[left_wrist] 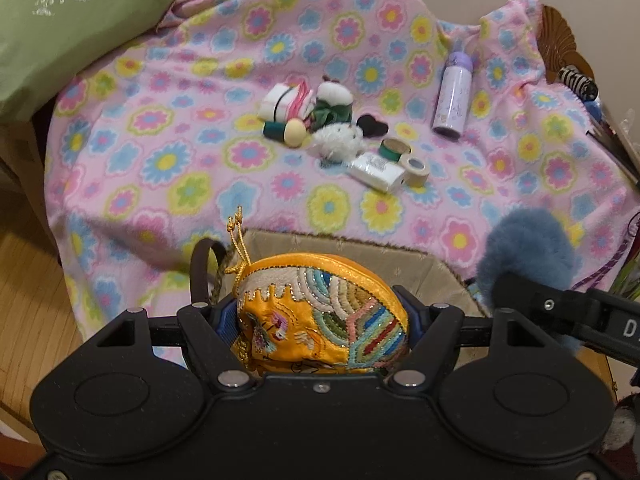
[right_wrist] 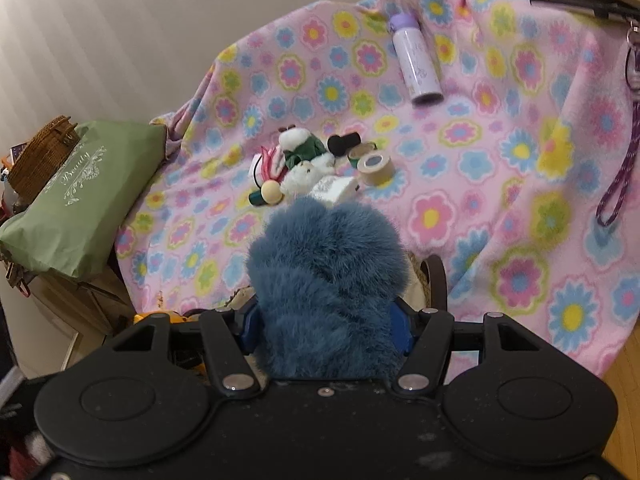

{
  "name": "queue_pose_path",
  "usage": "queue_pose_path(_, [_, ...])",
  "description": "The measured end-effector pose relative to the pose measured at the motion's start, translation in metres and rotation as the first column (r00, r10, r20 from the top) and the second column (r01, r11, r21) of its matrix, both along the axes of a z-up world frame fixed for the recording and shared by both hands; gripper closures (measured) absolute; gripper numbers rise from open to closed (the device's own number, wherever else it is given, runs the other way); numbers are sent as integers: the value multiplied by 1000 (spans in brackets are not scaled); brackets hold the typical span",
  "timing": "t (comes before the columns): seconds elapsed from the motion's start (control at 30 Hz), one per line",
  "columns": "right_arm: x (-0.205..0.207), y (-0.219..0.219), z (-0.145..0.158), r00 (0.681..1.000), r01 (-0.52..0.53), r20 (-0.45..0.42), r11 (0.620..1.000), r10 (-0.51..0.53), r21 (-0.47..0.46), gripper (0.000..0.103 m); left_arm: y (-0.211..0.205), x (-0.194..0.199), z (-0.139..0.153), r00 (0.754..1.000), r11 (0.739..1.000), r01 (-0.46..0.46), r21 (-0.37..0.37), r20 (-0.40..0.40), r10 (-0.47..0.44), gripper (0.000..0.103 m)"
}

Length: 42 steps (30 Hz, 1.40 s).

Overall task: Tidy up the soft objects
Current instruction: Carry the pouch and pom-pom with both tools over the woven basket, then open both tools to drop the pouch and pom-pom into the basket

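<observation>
You see a pink blanket (left_wrist: 200, 128) patterned with blue, yellow and green flowers, a yellow embroidered pouch (left_wrist: 320, 316) with multicoloured stripes, a blue furry thing (right_wrist: 328, 272), a lilac bottle (left_wrist: 454, 96) and a green bag (right_wrist: 80, 200) printed white.

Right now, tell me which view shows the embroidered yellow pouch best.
The left wrist view: the embroidered yellow pouch fills the left tool, stitching clear. The right wrist view shows only a yellow sliver at its lower left, beside the blue fluffy item.
</observation>
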State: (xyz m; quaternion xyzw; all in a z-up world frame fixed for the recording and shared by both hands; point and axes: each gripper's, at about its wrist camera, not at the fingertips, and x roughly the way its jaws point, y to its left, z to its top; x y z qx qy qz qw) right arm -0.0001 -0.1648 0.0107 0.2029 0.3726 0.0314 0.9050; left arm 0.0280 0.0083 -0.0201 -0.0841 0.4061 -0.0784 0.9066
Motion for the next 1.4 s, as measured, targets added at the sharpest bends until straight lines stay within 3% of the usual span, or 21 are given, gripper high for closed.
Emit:
queue_pose_path(0.53, [12, -1, -15, 995, 4, -100, 999, -1, 34, 42, 3, 5, -13, 999, 999, -5, -41, -45, 3, 34])
queue_pose_path(0.77, [18, 7, -11, 1000, 6, -18, 1000, -6, 3, 40, 4, 5, -13, 999, 999, -9, -50, -46, 7, 34])
queue_pose_path(1.0, [23, 4, -16, 999, 4, -38, 1000, -3, 17, 35, 5, 8, -15, 998, 998, -23, -51, -51, 21, 33])
queue_pose_path(1.17, [20, 4, -15, 999, 7, -32, 1000, -6, 15, 32, 5, 6, -13, 999, 999, -27, -43, -40, 25, 21])
queue_pose_path(1.4, [18, 2, -15, 999, 14, -32, 1000, -14, 20, 31, 5, 6, -13, 999, 999, -27, -40, -42, 25, 21])
